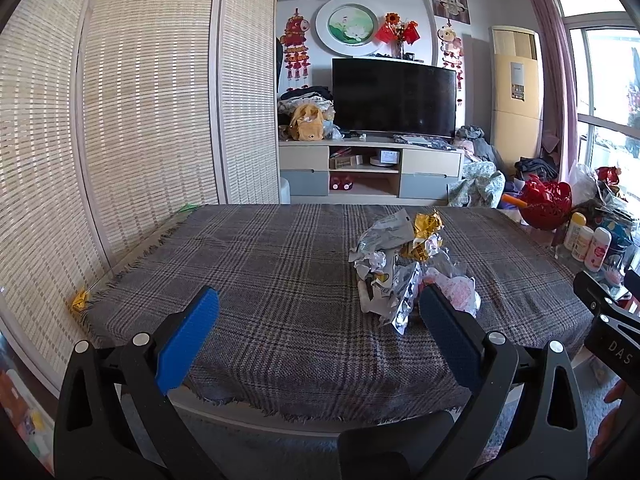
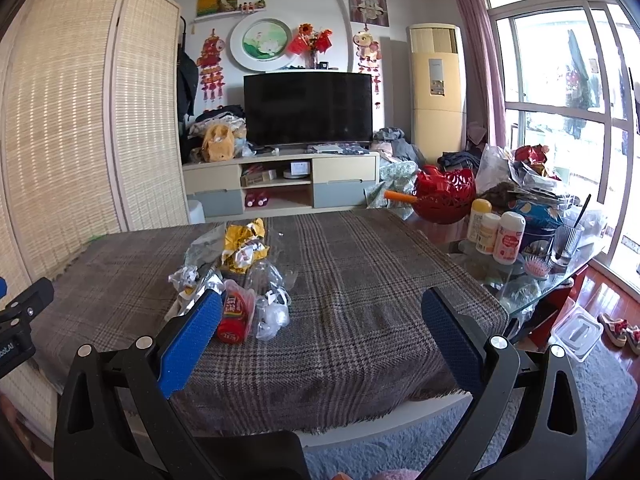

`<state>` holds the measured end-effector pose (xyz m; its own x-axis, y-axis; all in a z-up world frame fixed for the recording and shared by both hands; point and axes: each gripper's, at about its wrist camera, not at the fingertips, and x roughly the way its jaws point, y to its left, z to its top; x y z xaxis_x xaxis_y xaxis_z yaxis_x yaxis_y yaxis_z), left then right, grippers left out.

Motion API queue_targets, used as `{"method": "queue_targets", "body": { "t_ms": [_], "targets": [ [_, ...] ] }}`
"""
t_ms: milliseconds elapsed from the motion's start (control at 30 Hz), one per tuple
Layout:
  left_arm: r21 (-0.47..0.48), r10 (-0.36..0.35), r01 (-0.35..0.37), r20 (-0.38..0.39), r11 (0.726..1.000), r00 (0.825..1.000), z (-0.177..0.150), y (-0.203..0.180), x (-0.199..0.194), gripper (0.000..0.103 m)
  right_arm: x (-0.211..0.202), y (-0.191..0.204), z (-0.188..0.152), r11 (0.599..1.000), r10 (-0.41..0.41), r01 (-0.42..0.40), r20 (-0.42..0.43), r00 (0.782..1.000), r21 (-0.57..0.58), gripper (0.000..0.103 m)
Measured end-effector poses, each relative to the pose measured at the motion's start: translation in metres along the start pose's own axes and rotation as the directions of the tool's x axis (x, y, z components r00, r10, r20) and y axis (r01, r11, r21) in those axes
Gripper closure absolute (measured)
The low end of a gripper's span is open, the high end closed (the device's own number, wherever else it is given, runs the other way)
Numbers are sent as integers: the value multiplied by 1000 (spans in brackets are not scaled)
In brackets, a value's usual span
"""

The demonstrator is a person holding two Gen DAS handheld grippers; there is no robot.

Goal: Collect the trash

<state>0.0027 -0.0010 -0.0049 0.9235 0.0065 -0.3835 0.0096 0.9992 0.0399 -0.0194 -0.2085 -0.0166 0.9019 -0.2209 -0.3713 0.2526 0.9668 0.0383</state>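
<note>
Left gripper [image 1: 320, 320] and right gripper [image 2: 322, 320] both wide, empty. Wrapper heap [image 2: 240, 276] on plaid cloth [image 2: 360, 280]: light, crinkly, slippery; pinch a bunched fold.

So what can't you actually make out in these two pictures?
- Red packet: print too small; left wrist view, silver wrappers hide it.
- Pile's underside: hidden by wrappers in both views.
- Bottle labels: too small.
- Right tool: cut off by left view's edge.
- No bin visible.

Left claw [image 1: 319, 334] – black arms, textured blue pads, silver screws, right claw [image 2: 322, 336] identical
</note>
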Motion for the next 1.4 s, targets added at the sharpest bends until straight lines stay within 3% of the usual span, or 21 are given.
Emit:
{"method": "queue_targets", "body": {
  "t_ms": [433,633,967,1267,1400],
  "targets": [
    [29,19,-19,-11,999,1000,-3,3,16,8,21,-6,0,999,45,-44,-60,997,18,3],
    [44,9,-8,-36,999,999,-11,-3,34,8,47,-7,-6,998,53,-49,-129,990,35,3],
    [83,11,5,-193,997,981,-28,-15,78,8,86,-6,-20,995,96,-94,-225,970,20,3],
    [143,-58,96,-253,985,966,-29,-33,107,8,107,0,-16,994,103,-106,-241,965,-1,3],
    [153,-121,172,-293,973,948,-31,-41,121,8,118,0,-11,981,193,-184,-257,947,58,3]
  ]
}}
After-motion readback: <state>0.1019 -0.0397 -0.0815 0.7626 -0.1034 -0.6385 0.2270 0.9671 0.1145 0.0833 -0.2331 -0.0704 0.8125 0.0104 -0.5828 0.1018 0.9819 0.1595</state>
